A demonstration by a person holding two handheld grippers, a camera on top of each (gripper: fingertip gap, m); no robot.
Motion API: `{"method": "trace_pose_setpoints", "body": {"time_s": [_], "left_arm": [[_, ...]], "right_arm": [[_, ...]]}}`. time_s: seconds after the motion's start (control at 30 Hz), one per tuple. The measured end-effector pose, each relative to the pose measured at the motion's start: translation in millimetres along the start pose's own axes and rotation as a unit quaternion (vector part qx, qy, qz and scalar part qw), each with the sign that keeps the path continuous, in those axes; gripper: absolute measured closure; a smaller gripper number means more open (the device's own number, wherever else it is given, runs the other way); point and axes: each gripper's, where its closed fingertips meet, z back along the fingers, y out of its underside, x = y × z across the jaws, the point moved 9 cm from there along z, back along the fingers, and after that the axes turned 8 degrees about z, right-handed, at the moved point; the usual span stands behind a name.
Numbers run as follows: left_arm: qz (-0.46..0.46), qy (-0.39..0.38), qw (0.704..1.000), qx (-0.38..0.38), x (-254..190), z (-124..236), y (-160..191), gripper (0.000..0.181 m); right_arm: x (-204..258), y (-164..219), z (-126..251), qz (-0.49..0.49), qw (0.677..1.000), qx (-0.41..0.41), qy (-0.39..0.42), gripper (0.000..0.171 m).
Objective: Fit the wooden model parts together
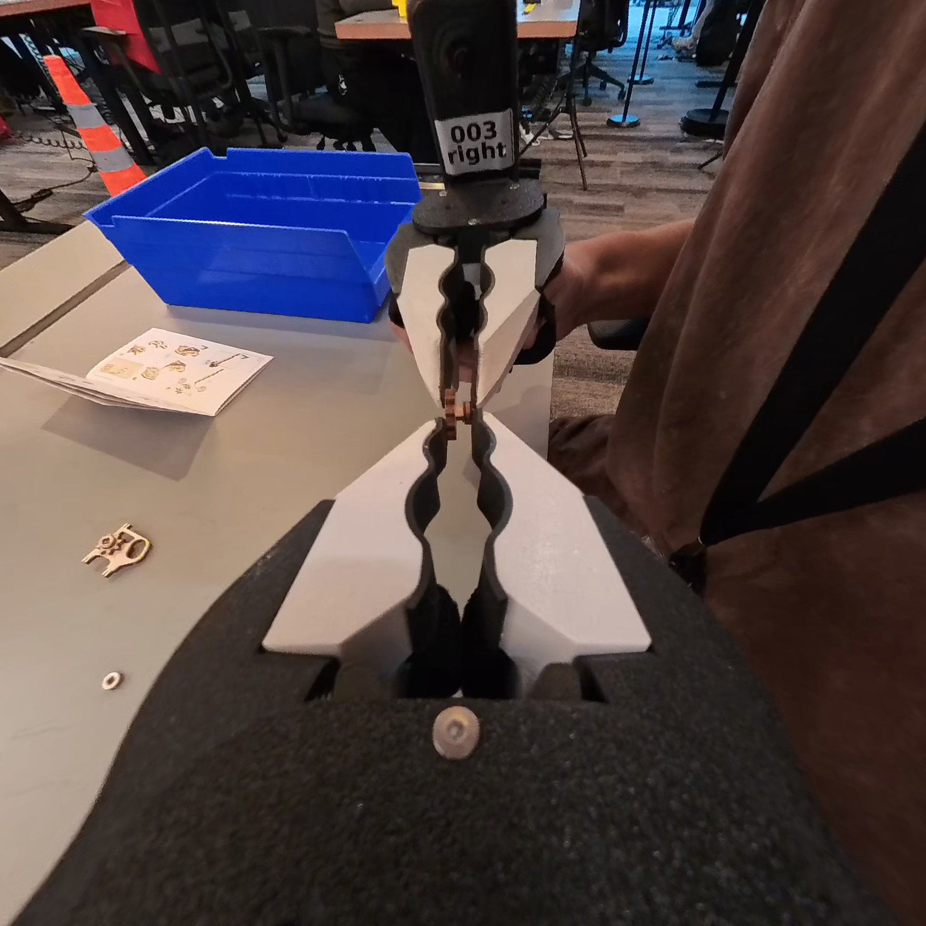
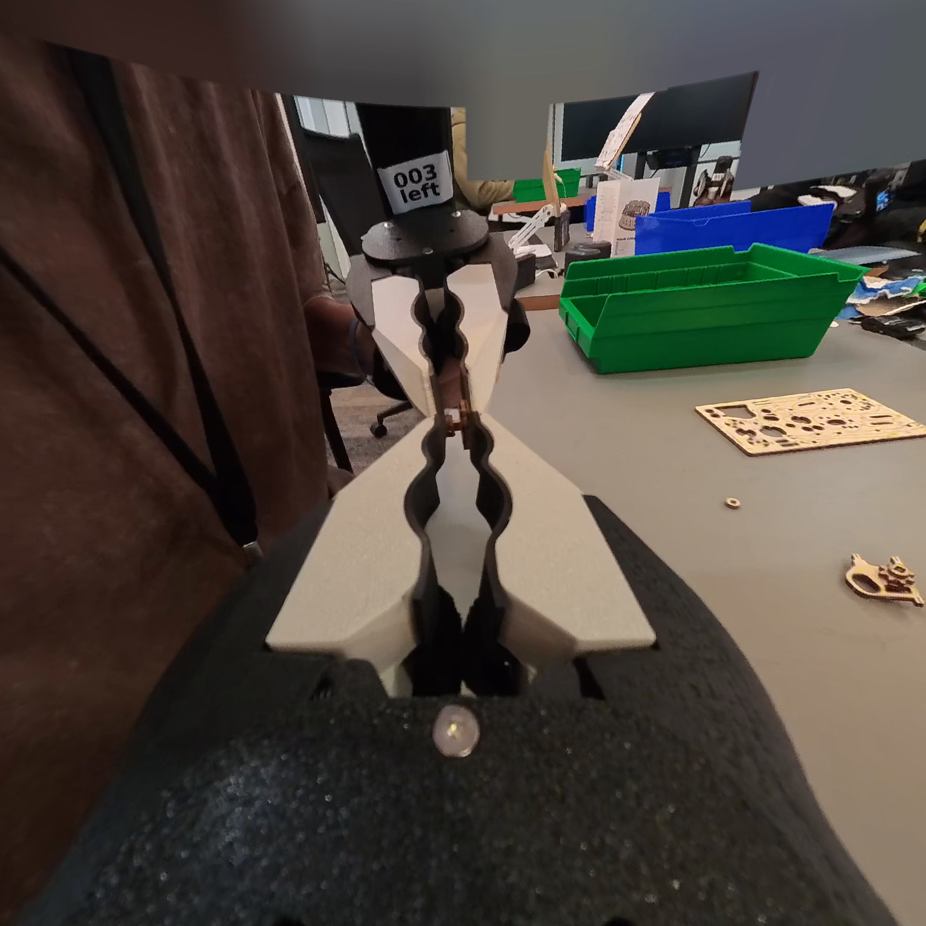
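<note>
My left gripper (image 1: 458,425) and right gripper (image 2: 458,432) meet tip to tip above the grey table's (image 1: 280,476) near edge. Each is closed down on a small brown wooden part (image 1: 453,412) (image 2: 458,420), and the parts touch between the tips. How they join is too small to tell. The right gripper also shows in the left wrist view (image 1: 458,393), and the left gripper in the right wrist view (image 2: 453,407). A partly built wooden piece (image 1: 118,548) (image 2: 884,581) lies on the table. A small wooden ring (image 1: 111,680) (image 2: 733,502) lies near it.
A punched-out wooden sheet (image 2: 812,421) and a green bin (image 2: 701,310) are on the table. A blue bin (image 1: 260,235) and an open instruction leaflet (image 1: 165,371) lie on the other side. A person in brown clothing (image 1: 776,351) stands close at the table edge. Less than 4 cm separates the two grippers' tips. Both grippers' tips are roughly 25 cm from the partly built wooden piece (image 2: 884,581).
</note>
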Motion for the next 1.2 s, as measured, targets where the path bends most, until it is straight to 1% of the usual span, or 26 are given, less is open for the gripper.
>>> {"method": "trace_pose_setpoints", "body": {"time_s": [0.33,0.4,0.43,0.5,0.57,0.6,0.63,0.67,0.73,0.87,0.9,0.97,1.07,1.13,1.2], "left_arm": [[0.015,-0.001,1.0,-0.005,3,-1,3,0.173],[0.023,0.001,1.0,-0.017,5,-1,3,0.173],[0.032,0.005,0.999,-0.017,7,-2,5,0.173],[0.054,0.012,0.998,-0.02,13,-4,11,0.173],[0.056,0.014,0.998,-0.015,17,-6,15,0.173],[0.046,0.005,0.999,-0.016,18,-7,18,0.173],[0.04,0.001,0.999,-0.017,18,-7,19,0.173],[0.033,-0.006,0.999,-0.017,18,-8,20,0.173],[0.003,-0.056,0.998,-0.008,21,-10,23,0.173],[-0.03,-0.179,0.983,0.017,29,-17,30,0.173],[-0.034,-0.193,0.98,0.021,30,-19,30,0.173],[-0.029,-0.215,0.976,0.017,32,-23,29,0.173],[0.026,-0.22,0.975,-0.028,34,-25,23,0.173],[0.099,-0.211,0.97,-0.07,39,-27,18,0.173],[0.181,-0.187,0.959,-0.115,45,-29,14,0.173]], "right_arm": [[-3,1,0,-0.002,1.0,0.008,0.005,0.161],[-5,1,0,-0.021,1.0,-0.002,0.009,0.161],[-7,4,1,-0.037,0.999,0.008,0.001,0.161],[-10,9,0,-0.049,0.999,0.011,0.013,0.161],[-12,14,0,-0.056,0.998,0.024,0.016,0.16],[-15,17,1,-0.055,0.997,0.041,0.032,0.153],[-18,20,2,-0.052,0.996,0.052,0.048,0.141],[-21,21,5,-0.055,0.995,0.058,0.06,0.134],[-30,29,12,-0.064,0.989,0.09,0.099,0.141],[-40,34,21,-0.036,0.978,0.131,0.161,0.141],[-41,32,23,-0.029,0.975,0.127,0.181,0.142],[-42,26,27,-0.046,0.971,0.095,0.216,0.143],[-39,15,28,-0.051,0.968,0.065,0.238,0.143],[-33,10,30,-0.016,0.968,0.062,0.244,0.144],[-26,8,30,0.043,0.965,0.087,0.246,0.145]]}}
